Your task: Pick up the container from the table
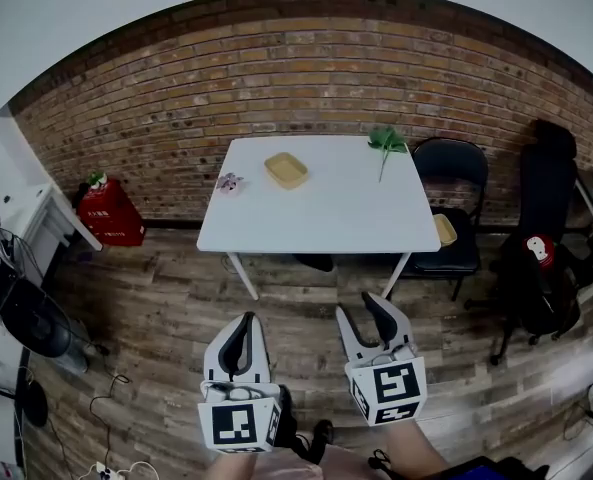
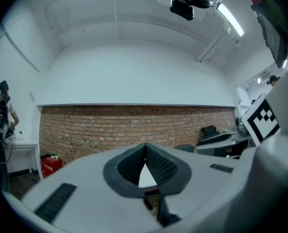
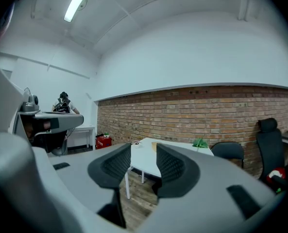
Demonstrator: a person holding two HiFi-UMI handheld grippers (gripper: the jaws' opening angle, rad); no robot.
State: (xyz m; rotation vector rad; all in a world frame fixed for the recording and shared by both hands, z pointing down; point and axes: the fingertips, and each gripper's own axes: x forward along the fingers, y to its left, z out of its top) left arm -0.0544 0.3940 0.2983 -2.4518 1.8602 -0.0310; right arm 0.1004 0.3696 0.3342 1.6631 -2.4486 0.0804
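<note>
Left tongs (image 1: 244,324): tips together, nothing between, well short of the table (image 1: 316,223).
Right tongs (image 1: 360,310): spread wide, empty, pointed at the table.
Container (image 1: 286,169): shallow yellow tray near the far edge, left of centre, untouched.
Approach: step closer, straddle one rim with the right tongs, clamp squarely, lift level.

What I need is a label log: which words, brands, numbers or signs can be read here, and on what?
None can be read.
Red box by the brick wall: white print, too small and blurred.
Left gripper and right gripper: cubes bear black-and-white square markers, no words.
</note>
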